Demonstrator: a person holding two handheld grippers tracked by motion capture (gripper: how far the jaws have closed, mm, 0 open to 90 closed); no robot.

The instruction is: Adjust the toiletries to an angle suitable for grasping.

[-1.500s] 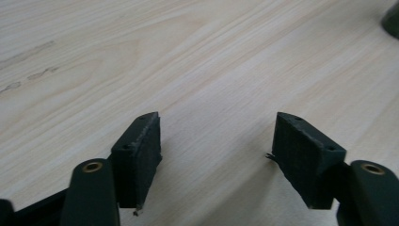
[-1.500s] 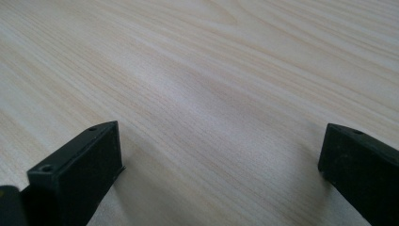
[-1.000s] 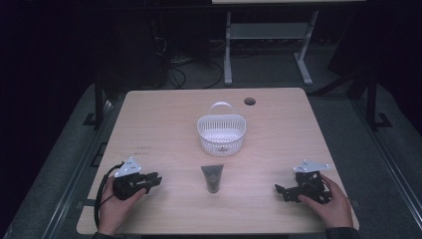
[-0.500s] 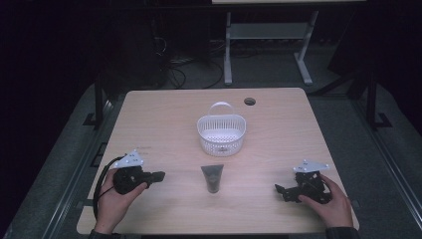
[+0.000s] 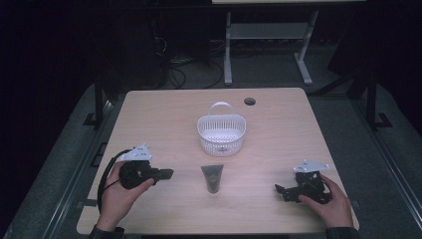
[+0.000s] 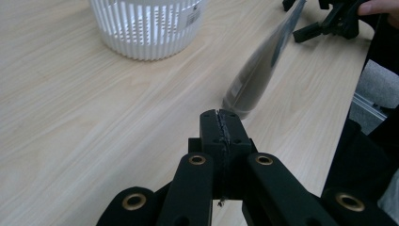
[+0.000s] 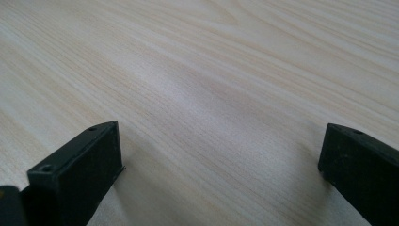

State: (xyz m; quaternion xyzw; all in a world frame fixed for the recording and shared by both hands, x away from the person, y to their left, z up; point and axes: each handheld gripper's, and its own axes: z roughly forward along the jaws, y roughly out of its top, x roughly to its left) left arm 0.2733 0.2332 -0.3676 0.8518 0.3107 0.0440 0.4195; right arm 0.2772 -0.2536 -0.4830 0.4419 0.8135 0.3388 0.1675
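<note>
A dark tube is seen lying flat on the wooden table, near its front edge and midway between the two hands, with its wide end toward the basket. It is touched by neither tool. In the left gripper view the same tube is shown just ahead of the jaws, apart from them.

The left gripper is held above the table to the left of the tube, pointed toward it. Its jaws have just been closing and are now pressed together with nothing between them, as is plain at the left gripper in its own view.

The right gripper is held low at the right, well apart from the tube, its jaws spread wide over bare wood.

A white slotted basket with a handle is set behind the tube, near the table's middle.
</note>
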